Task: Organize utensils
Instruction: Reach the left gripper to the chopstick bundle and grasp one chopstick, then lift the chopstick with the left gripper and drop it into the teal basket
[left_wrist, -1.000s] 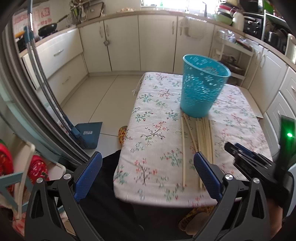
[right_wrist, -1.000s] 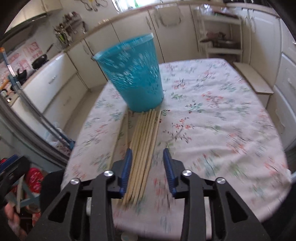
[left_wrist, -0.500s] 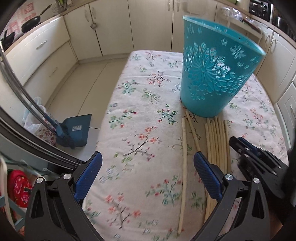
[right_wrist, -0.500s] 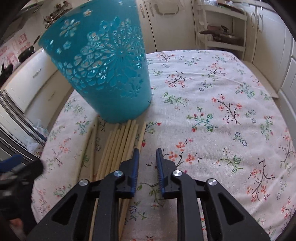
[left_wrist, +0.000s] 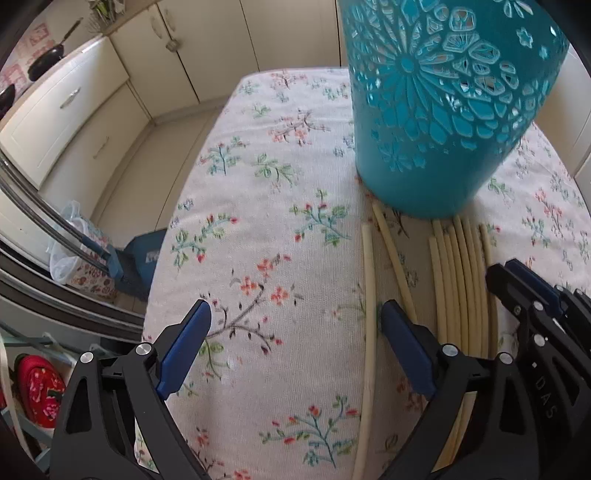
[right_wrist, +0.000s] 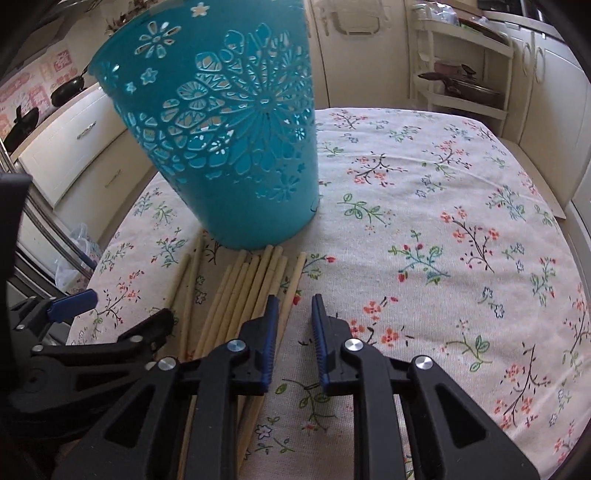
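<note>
My right gripper (right_wrist: 293, 325), fingers closing with nothing between them, sits just right of the chopsticks (right_wrist: 243, 291) on the bench (right_wrist: 443, 221); their long axis runs toward the basket (right_wrist: 236, 147). My left gripper (left_wrist: 295, 321) gapes, closing slightly, empty.

Bright, even daylight in both views. Backlit through cutouts of blue basket (left_wrist: 443, 110), pattern glowing pale. Soft shadow under basket on floral tablecloth (left_wrist: 266, 192). Sharp across centre, no motion blur. Strong fisheye bending: cabinets (right_wrist: 74, 147) curved, black vignette at corners. Darker at left edges. Small glints on bolts of near black frames.
</note>
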